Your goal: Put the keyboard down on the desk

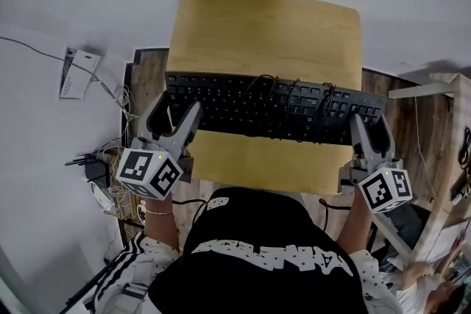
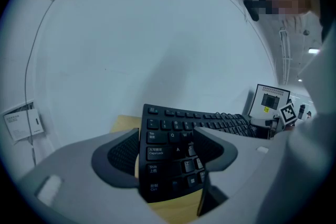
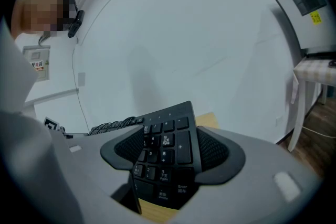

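Observation:
A black keyboard (image 1: 272, 108) spans the width of the light wooden desk (image 1: 265, 33), its right end reaching past the desk's edge. A black cable (image 1: 294, 88) lies coiled over its keys. My left gripper (image 1: 175, 112) is shut on the keyboard's left end: in the left gripper view one jaw sits over the keys (image 2: 173, 134) and the other below. My right gripper (image 1: 372, 125) is shut on the right end, with the number pad (image 3: 165, 139) between its dark pads. The desk shows just under the keyboard (image 2: 123, 124) (image 3: 207, 119).
Tangled cables and a power strip (image 1: 103, 173) lie on the floor left of the desk. A white box (image 1: 77, 73) hangs on the wall at the left. A white table edge (image 1: 434, 88) stands at the right. My black shirt (image 1: 257, 246) fills the bottom.

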